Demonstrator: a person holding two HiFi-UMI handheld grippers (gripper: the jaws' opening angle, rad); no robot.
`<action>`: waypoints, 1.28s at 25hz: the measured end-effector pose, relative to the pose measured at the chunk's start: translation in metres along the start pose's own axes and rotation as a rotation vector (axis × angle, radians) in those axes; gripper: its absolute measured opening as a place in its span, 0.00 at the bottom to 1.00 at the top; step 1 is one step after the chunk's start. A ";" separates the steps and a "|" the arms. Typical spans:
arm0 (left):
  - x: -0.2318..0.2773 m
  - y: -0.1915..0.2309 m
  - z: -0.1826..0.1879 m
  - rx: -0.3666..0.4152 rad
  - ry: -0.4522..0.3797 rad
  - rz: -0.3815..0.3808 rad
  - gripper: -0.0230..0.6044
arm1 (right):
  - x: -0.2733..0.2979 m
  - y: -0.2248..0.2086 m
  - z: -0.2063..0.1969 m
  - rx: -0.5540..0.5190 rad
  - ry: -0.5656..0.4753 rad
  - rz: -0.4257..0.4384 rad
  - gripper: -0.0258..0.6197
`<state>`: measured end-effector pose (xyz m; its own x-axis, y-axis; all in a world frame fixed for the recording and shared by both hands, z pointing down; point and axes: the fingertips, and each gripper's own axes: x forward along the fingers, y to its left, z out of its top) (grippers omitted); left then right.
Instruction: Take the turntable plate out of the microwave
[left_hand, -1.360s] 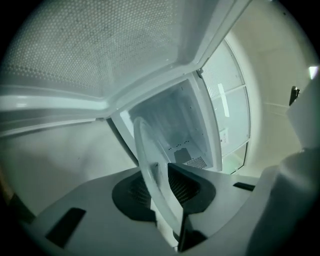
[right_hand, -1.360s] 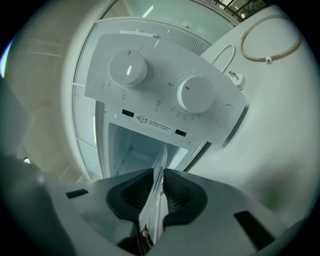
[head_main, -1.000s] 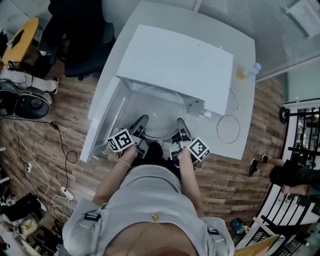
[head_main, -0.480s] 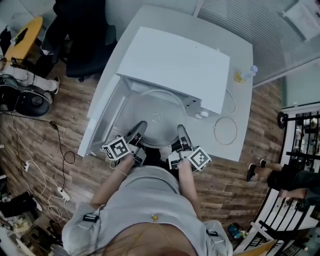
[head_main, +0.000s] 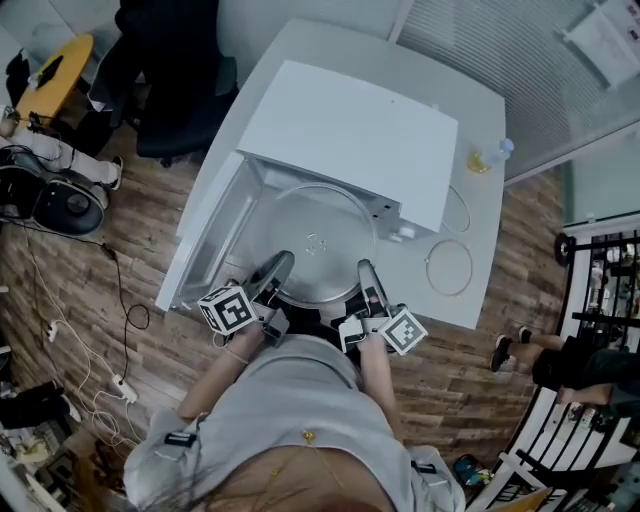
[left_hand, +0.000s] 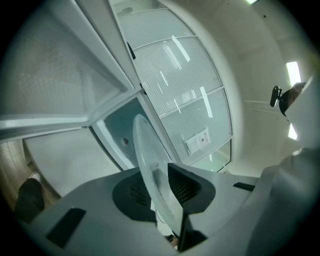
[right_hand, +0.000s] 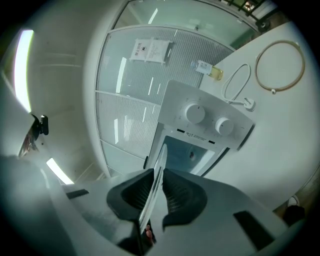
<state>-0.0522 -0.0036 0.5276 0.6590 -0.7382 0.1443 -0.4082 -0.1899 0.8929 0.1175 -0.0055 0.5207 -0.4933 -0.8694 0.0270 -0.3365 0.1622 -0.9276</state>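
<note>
The round glass turntable plate (head_main: 315, 245) hangs in front of the white microwave (head_main: 350, 130), mostly outside its cavity. The microwave door (head_main: 205, 240) stands open to the left. My left gripper (head_main: 275, 275) is shut on the plate's near left rim and my right gripper (head_main: 365, 280) on its near right rim. In the left gripper view the plate (left_hand: 145, 155) shows edge-on, pinched between the dark pads of the left gripper (left_hand: 160, 185). In the right gripper view the plate's thin rim (right_hand: 159, 165) sits clamped in the right gripper (right_hand: 157, 192), with the cavity (right_hand: 192, 152) beyond.
The microwave stands on a white table (head_main: 480, 290). To its right lie a loose ring (head_main: 447, 263), a looped cable (head_main: 458, 210) and a small bottle (head_main: 485, 155). A dark office chair (head_main: 170, 90) stands at the back left. Cables trail across the wooden floor (head_main: 100, 300).
Both grippers have drawn back toward the person and risen, carrying the plate with them. More of the plate now shows outside the cavity.
</note>
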 end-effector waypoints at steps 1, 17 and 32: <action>-0.002 -0.003 0.000 0.006 0.001 -0.007 0.18 | -0.001 0.004 0.000 -0.003 0.000 0.008 0.13; -0.002 -0.048 0.029 0.071 -0.012 -0.096 0.19 | 0.009 0.054 0.028 -0.046 -0.020 0.121 0.13; 0.061 -0.054 0.071 0.093 0.108 -0.115 0.19 | 0.053 0.054 0.075 -0.082 -0.087 0.075 0.13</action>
<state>-0.0349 -0.0838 0.4578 0.7669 -0.6350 0.0929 -0.3797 -0.3322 0.8634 0.1334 -0.0775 0.4437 -0.4496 -0.8900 -0.0764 -0.3680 0.2625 -0.8920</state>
